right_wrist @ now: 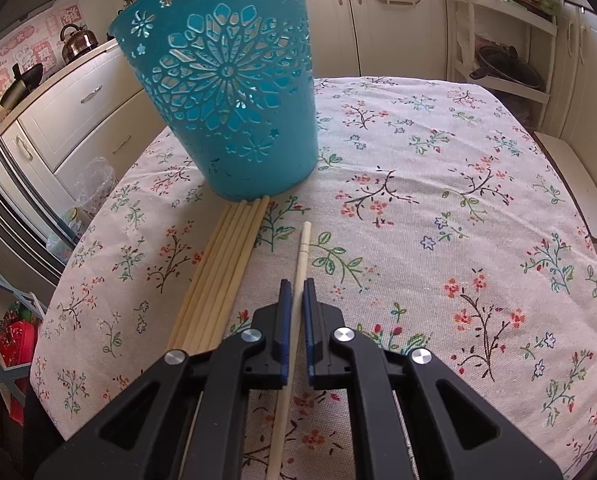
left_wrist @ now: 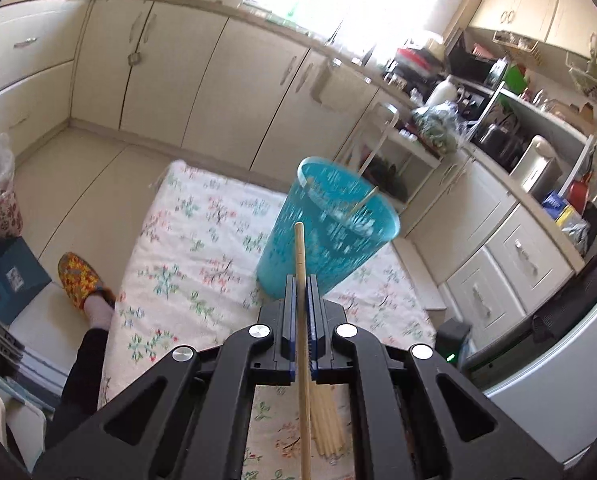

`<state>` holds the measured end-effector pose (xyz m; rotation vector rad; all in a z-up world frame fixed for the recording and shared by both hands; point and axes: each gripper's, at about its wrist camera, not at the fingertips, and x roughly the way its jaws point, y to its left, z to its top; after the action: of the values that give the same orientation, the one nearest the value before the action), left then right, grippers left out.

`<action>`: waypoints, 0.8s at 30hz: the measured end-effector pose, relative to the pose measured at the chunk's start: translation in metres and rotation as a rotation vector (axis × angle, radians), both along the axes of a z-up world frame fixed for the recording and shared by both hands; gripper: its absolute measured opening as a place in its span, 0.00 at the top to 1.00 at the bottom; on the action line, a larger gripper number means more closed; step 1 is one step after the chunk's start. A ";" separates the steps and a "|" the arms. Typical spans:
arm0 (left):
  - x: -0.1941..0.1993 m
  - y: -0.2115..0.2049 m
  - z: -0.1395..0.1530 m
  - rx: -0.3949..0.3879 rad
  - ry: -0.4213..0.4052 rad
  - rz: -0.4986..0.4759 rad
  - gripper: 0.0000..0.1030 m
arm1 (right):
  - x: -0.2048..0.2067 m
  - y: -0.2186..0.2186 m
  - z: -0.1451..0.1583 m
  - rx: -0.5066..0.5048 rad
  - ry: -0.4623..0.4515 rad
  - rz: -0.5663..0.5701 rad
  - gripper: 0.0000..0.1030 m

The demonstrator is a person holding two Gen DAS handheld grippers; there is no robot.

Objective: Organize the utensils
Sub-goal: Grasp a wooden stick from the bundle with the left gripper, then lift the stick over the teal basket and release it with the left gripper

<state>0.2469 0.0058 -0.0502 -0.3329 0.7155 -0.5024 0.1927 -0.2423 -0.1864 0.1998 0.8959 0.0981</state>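
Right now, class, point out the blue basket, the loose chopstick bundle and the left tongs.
blue basket (right_wrist: 222, 92), right wrist view, patterned wall.
chopstick bundle (right_wrist: 222, 268), right wrist view, mid-length.
left tongs (left_wrist: 301, 280), left wrist view, between fingertips.

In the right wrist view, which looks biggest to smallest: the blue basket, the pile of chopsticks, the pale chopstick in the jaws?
1. Blue basket.
2. Pile of chopsticks.
3. Pale chopstick, thinnest though long; it lies partly hidden by the jaws.

A basket (right_wrist: 226, 92) stands on the tablecloth (right_wrist: 438, 200), a bundle of chopsticks (right_wrist: 222, 272) lying just before its base, a single chopstick (right_wrist: 300, 264) to their right.
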 end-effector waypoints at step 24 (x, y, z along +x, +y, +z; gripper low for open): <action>0.110 -0.074 0.099 -0.060 -0.290 0.144 0.95 | 0.000 -0.016 -0.003 0.162 0.005 -0.012 0.94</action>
<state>0.3568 -0.0685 0.0489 -0.3564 0.3927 -0.4244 0.1928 -0.2582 -0.1892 0.3562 0.8920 0.1589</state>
